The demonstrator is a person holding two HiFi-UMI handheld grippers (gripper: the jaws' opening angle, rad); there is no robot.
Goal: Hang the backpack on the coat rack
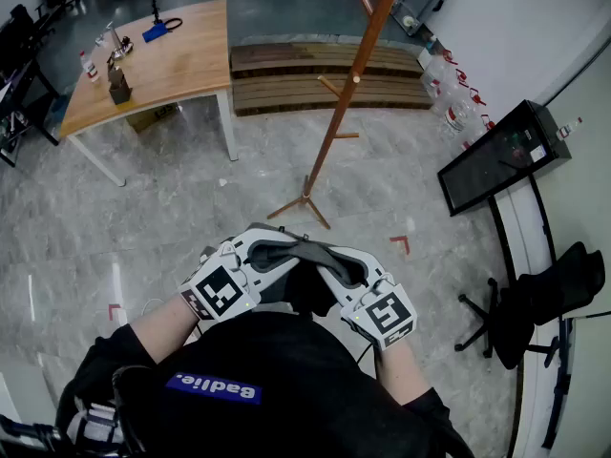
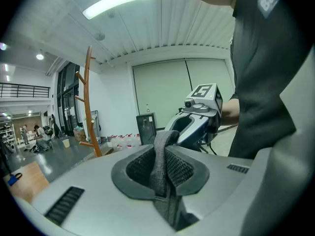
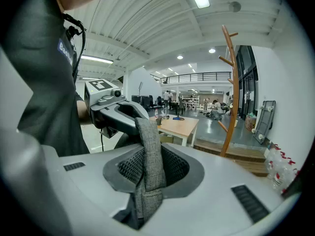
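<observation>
A grey woven backpack strap [image 1: 307, 253] runs between both grippers, close in front of my body. My left gripper [image 1: 272, 256] is shut on the strap [image 2: 161, 163], which stands up between its pads. My right gripper [image 1: 344, 267] is shut on the same strap [image 3: 149, 156] from the other side. The two grippers face each other, almost touching. A dark mass [image 1: 304, 294] hangs below them; it looks like the bag's body, mostly hidden. The wooden coat rack [image 1: 336, 127] stands on the floor ahead, leaning in the picture, with side pegs [image 3: 230, 87] and splayed feet.
A wooden table [image 1: 153, 60] with small items stands at the far left. Wooden planks [image 1: 325, 79] lie behind the rack, with water bottles [image 1: 453, 93] beside them. A black screen [image 1: 501, 156] and an office chair [image 1: 535, 299] stand on the right. Grey marble floor [image 1: 191, 208] lies between me and the rack.
</observation>
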